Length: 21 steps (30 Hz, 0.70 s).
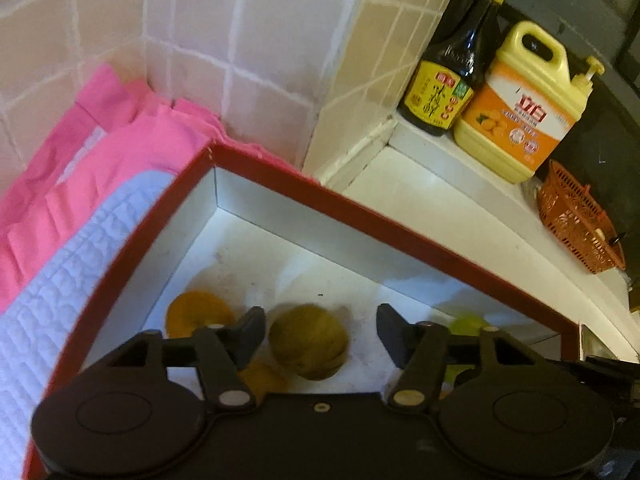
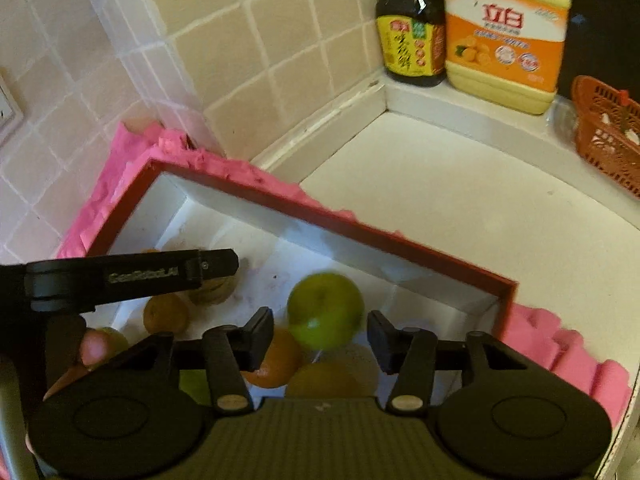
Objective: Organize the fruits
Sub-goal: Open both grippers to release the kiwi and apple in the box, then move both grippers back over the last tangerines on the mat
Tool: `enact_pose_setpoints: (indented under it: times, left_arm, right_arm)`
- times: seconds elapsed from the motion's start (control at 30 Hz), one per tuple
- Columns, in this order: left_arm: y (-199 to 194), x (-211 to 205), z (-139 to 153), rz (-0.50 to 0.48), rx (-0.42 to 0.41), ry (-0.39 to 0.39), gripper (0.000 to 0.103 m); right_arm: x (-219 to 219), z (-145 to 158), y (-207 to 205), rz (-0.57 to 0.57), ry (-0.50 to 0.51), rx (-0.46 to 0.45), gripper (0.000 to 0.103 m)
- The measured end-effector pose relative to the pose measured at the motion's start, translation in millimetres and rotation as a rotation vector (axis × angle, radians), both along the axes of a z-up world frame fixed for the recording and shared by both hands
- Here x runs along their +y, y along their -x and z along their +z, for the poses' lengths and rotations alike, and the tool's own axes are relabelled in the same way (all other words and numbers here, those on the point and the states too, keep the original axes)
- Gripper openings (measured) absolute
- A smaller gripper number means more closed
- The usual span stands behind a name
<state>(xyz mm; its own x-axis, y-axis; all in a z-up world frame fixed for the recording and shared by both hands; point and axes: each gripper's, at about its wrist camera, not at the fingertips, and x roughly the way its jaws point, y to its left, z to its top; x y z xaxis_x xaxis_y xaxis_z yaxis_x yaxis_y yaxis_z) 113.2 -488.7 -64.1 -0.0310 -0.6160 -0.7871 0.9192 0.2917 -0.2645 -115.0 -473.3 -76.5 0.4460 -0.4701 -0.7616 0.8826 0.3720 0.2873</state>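
A red-rimmed white box (image 1: 360, 204) holds the fruit. In the left wrist view my left gripper (image 1: 321, 334) is open over the box, with a brown kiwi (image 1: 308, 340) lying between its fingers, untouched. An orange (image 1: 196, 312) lies to its left and a green fruit (image 1: 466, 326) shows behind the right finger. In the right wrist view my right gripper (image 2: 320, 336) is open above the box (image 2: 336, 222). A green apple (image 2: 326, 310) sits blurred between its fingers, free of them. Oranges (image 2: 276, 358) lie below it. The left gripper (image 2: 208, 270) reaches in from the left.
A pink cloth (image 1: 120, 136) and a white quilted cloth (image 1: 60, 288) lie under and beside the box. A dark sauce bottle (image 1: 452, 64), a yellow detergent jug (image 1: 524, 108) and an orange plastic basket (image 1: 576, 220) stand on the ledge. Tiled walls close the corner.
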Motion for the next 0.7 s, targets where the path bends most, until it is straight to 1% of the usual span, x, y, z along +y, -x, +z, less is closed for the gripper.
enact_pose_setpoints:
  times: [0.07,0.13,0.37,0.57,0.7]
  left_arm:
    - [1,8,10,0.004,-0.011,0.013,0.074]
    - [2,20,21,0.015,-0.02,0.028,0.074]
    - [-3,77,65,0.08,-0.068,0.091,0.075]
    - [-21,151,107,0.173,-0.133,0.164,0.075]
    - [-35,207,132,0.263,-0.183,0.211,0.077]
  right_arm:
    - [4,7,8,-0.007,0.005,-0.025,0.065]
    - [8,14,15,-0.014,0.018,-0.027,0.066]
    - [31,40,37,-0.034,0.025,-0.122,0.079]
    - [62,69,40,-0.035,0.06,-0.199,0.087]
    - [83,82,35,-0.001,0.053,-0.279,0.088]
